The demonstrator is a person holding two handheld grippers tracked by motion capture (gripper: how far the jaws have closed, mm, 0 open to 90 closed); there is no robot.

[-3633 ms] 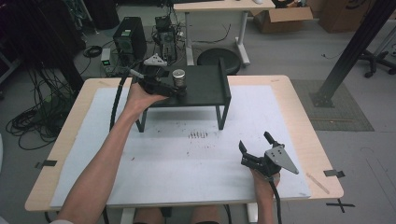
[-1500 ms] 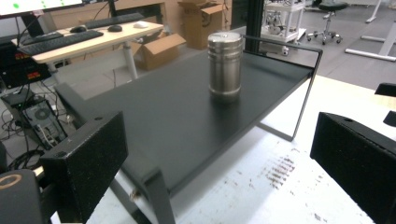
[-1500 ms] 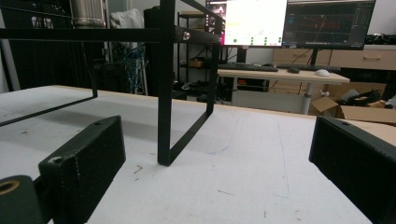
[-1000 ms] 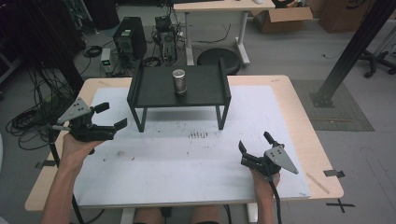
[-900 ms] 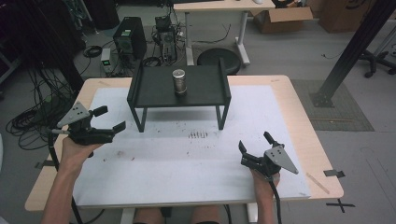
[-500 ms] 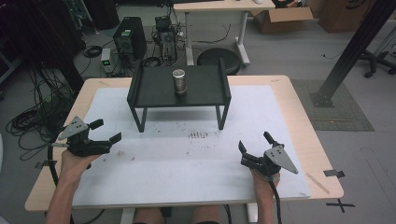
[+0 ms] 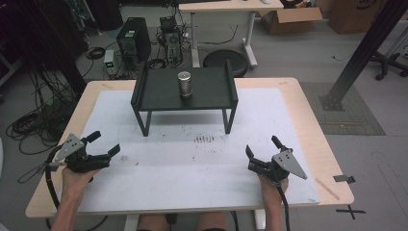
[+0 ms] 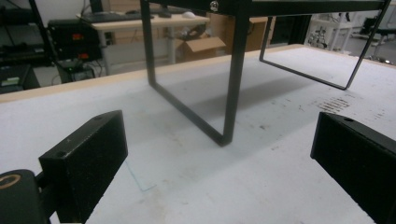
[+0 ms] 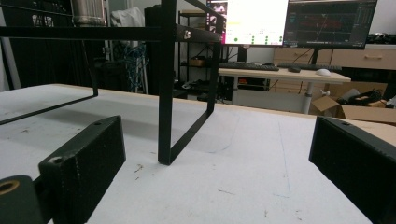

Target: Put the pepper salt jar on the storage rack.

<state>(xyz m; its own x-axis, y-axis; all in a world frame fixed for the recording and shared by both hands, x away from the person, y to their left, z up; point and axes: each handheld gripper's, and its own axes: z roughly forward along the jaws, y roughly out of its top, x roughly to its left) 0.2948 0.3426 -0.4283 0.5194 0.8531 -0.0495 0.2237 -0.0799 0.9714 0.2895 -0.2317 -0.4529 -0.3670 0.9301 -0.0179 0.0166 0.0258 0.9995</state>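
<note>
Nearest the person, the left gripper (image 7: 105, 144) rests low over the white table mat (image 7: 202, 168) near the table's left edge, held in the left hand (image 7: 74, 175), its two black jaws spread wide with bare mat between them and gripping nothing; in the left gripper view the same wide gap frames one front leg of the stand. On the other side the right gripper (image 7: 262, 147), held in the right hand (image 7: 272, 183), sits near the mat's front right part, its jaws likewise wide apart and empty, pointing away from the person toward the stand. A patch of small dark marks (image 7: 206, 139) lies on the mat between the grippers and the stand. Farther off stands the low black metal stand with a flat top and thin frame legs (image 7: 185, 91), square to the table's edges, its long side running left to right. On the middle of its top, near the back edge, stands the short silver metal cylinder (image 7: 184, 84), upright, its long axis vertical and its flat round end facing up; it is well apart from both grippers. In the right gripper view its lower part shows above the stand's top rail at upper left (image 9: 88, 11). Beyond the light wooden table (image 7: 308, 120) lies a grey floor with a black computer tower (image 7: 130, 41).
</note>
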